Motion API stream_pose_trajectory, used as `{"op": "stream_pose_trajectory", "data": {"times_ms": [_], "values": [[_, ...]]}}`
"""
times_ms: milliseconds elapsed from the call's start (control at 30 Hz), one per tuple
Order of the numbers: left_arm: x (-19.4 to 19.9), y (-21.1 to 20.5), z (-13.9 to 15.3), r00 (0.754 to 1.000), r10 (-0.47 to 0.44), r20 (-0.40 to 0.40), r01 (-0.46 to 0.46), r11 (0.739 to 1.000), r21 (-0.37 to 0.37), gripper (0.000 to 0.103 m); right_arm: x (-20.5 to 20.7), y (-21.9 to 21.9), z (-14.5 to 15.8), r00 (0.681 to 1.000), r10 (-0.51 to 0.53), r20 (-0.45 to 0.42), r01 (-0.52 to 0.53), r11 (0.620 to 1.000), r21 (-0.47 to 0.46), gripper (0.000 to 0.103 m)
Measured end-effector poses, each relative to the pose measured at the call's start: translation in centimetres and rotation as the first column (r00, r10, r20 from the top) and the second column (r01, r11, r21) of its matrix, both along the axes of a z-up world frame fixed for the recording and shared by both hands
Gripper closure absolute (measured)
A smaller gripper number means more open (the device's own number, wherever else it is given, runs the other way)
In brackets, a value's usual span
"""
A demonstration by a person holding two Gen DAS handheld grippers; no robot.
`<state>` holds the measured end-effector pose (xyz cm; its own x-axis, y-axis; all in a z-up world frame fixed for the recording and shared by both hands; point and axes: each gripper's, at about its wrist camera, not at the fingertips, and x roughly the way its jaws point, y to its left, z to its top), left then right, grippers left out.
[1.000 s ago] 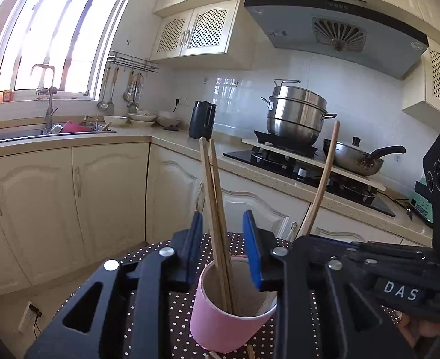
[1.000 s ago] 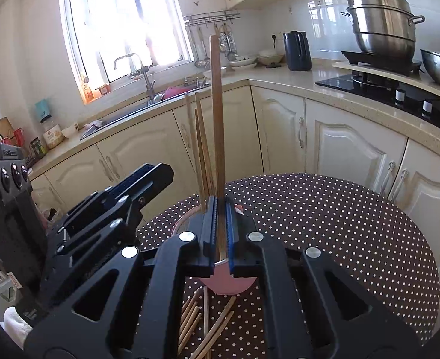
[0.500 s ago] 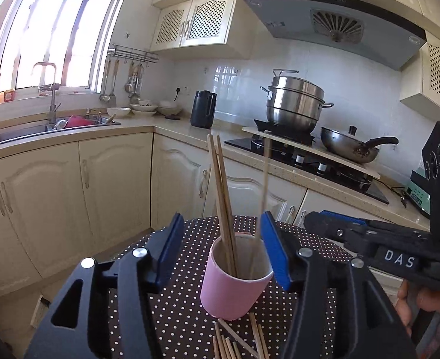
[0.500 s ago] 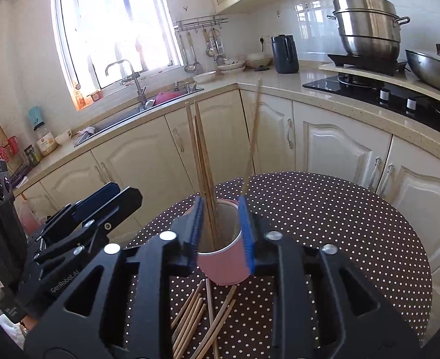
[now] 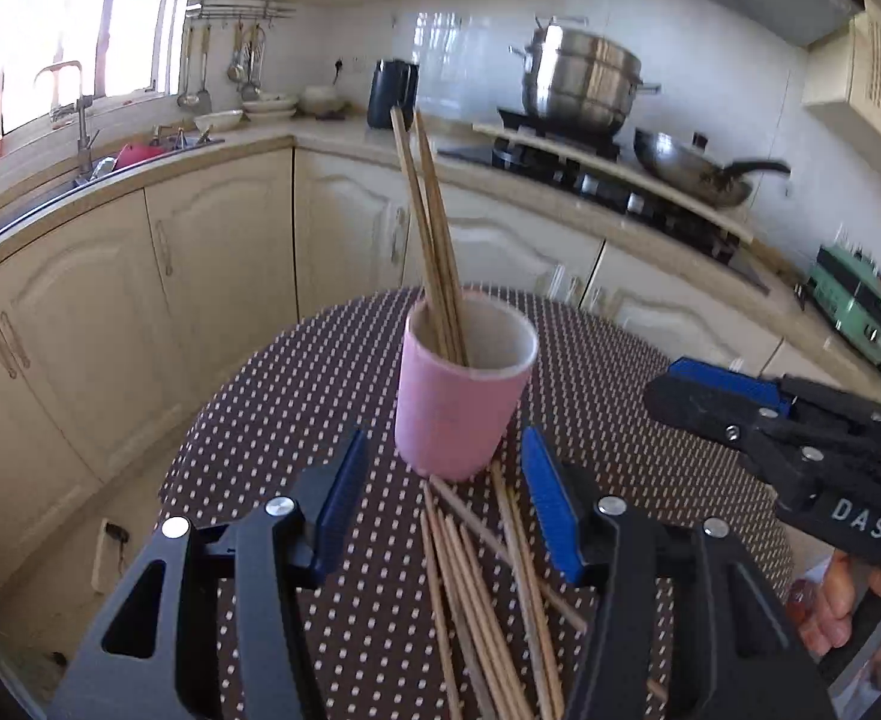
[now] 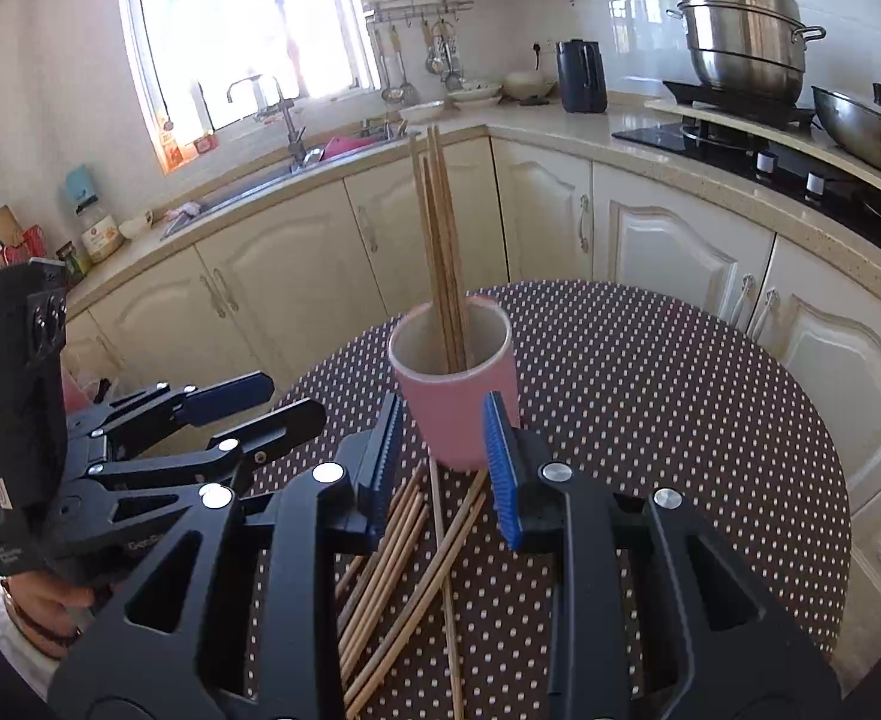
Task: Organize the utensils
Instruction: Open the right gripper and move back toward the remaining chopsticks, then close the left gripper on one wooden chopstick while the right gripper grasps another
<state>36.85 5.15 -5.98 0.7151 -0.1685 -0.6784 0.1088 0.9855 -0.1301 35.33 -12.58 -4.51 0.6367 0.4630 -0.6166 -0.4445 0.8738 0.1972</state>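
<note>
Left claw (image 5: 440, 510), parted, over chopsticks (image 5: 482, 570)

- A pink cup (image 5: 461, 405) stands upright on the dotted tablecloth, open at the top.
- Three wooden chopsticks (image 6: 440, 240) stand in it, leaning against its far rim.
- Loose chopsticks (image 5: 488, 588) lie scattered flat on the cloth just before the cup, some crossing.

Each wrist camera sits close behind its own jaws, looking steeply down across the dotted table (image 5: 296, 396) toward the kitchen counter at 12 o'clock. Both share the pink cup (image 5: 461, 405) (image 6: 461, 402) and loose chopsticks (image 5: 488, 588) (image 6: 398, 576). The left view has the right gripper (image 5: 704, 384) at 3 o'clock; the right view has the left gripper (image 6: 278, 402) at 9 o'clock.
</note>
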Motion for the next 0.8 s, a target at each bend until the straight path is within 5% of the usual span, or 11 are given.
{"op": "stream_pose_trajectory", "data": {"times_ms": [333, 600, 800], "values": [[-1.2, -0.6, -5.7, 0.953, -0.027, -0.301, 0.055, 0.995, 0.082, 0.05, -2.6, -0.4, -3.4, 0.992, 0.029, -0.123, -0.038, 0.997, -0.074, 0.075], [-2.3, -0.9, -8.3, 0.929, -0.041, -0.368, 0.08, 0.993, 0.091, 0.073, -2.9, -0.8, -6.5, 0.976, 0.035, -0.214, -0.063, 0.99, -0.126, 0.075], [-1.9, -1.5, -9.8, 0.921, -0.032, -0.389, 0.081, 0.991, 0.109, 0.077, -3.0, -0.8, -8.1, 0.964, 0.033, -0.264, -0.073, 0.987, -0.144, 0.075]]}}
